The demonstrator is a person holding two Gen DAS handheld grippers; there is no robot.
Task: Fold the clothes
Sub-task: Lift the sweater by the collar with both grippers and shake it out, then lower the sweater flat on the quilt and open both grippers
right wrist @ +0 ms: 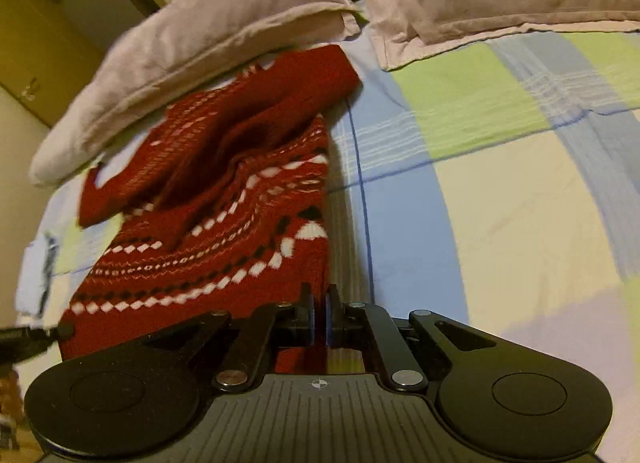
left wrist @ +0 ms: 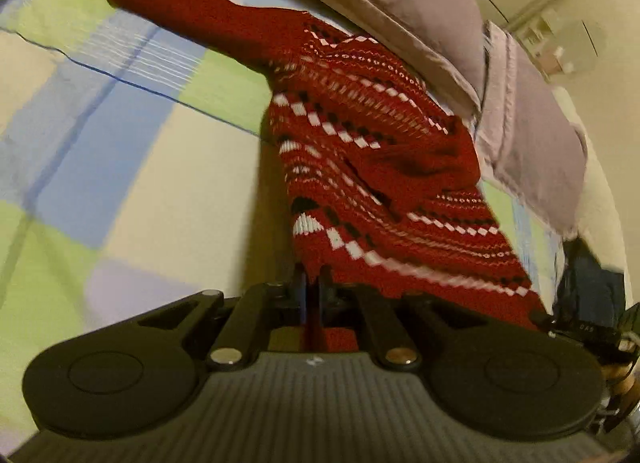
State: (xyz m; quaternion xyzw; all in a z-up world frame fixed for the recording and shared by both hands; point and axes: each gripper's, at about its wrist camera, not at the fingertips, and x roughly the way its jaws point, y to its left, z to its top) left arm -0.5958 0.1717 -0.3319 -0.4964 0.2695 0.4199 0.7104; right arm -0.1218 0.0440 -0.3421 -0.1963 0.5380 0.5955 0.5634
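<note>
Both sets of jaws were clenched on the bottom hem of the red patterned sweater [left wrist: 380,167]. In the left wrist view the left gripper [left wrist: 313,283] pinched only a thin bite of knit at the bottom centre of the frame. In the right wrist view the right gripper [right wrist: 319,303] held the hem's other corner in the same place, again by a narrow edge. With so little fabric between each pair of jaws, a sharp tug looked likely to pull a corner free.

From the two grips the sweater ran up the frame across the checked bedsheet [left wrist: 120,183]. Its body seemed part lifted and stretched between the grippers, and the blur suggested it was moving. Near the middle of the frame the upper body was bunched into a thick red lump. If that were folded over as it lay, the crease would probably be trapped inside.

One sleeve [left wrist: 168,11] trailed to the upper left of the left view, and another lay doubled in the right view. Either could drag crooked. The top of the sweater lay against the grey pillows [right wrist: 208,19], where it could catch or ride up.
</note>
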